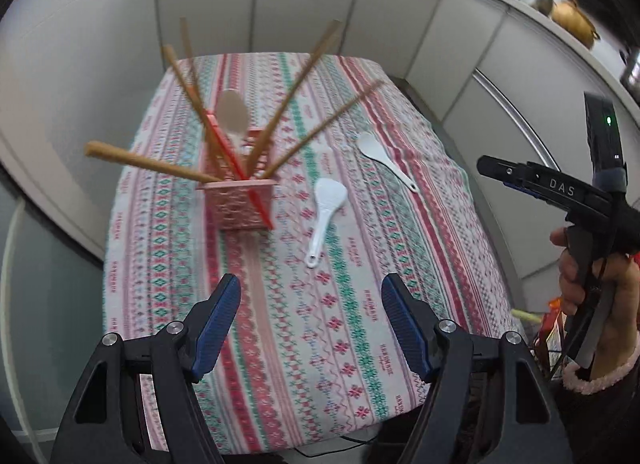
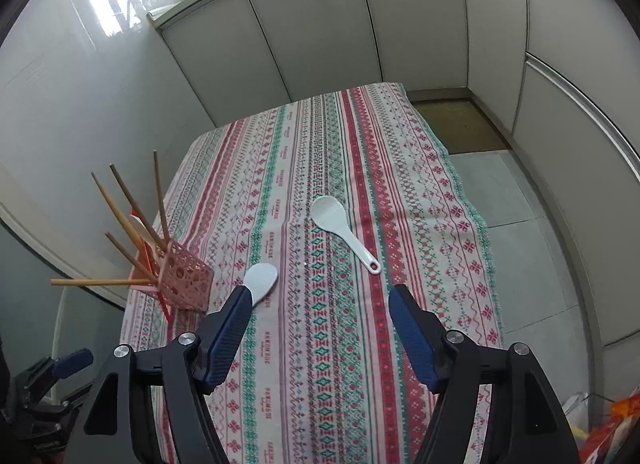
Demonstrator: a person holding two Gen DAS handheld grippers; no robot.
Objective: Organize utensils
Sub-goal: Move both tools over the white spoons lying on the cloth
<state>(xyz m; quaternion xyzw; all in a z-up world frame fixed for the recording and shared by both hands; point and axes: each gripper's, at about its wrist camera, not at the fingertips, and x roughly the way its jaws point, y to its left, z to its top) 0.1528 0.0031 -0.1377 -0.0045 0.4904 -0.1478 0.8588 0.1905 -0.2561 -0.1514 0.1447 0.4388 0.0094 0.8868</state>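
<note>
**Two white spoons left to collect**

The pink perforated plastic holder (image 1: 240, 200) already stands wooden chopsticks (image 1: 288, 104) upright, presumably the sorting goal. Two white plastic rice paddles (image 1: 325, 208) (image 2: 345, 230) lie flat on the striped cloth-covered surface (image 1: 360, 324). Both the left hand-held gripper (image 1: 311, 320) and right hand-held gripper (image 2: 320, 328) are spread wide and empty, above the cloth, the paddles ahead, apart from either.

Both the left gripper (image 1: 311, 318) and the right gripper (image 2: 320, 322) hover with blue-padded jaws spread wide and empty, the right one gripped by a bare hand (image 1: 592, 284).
</note>
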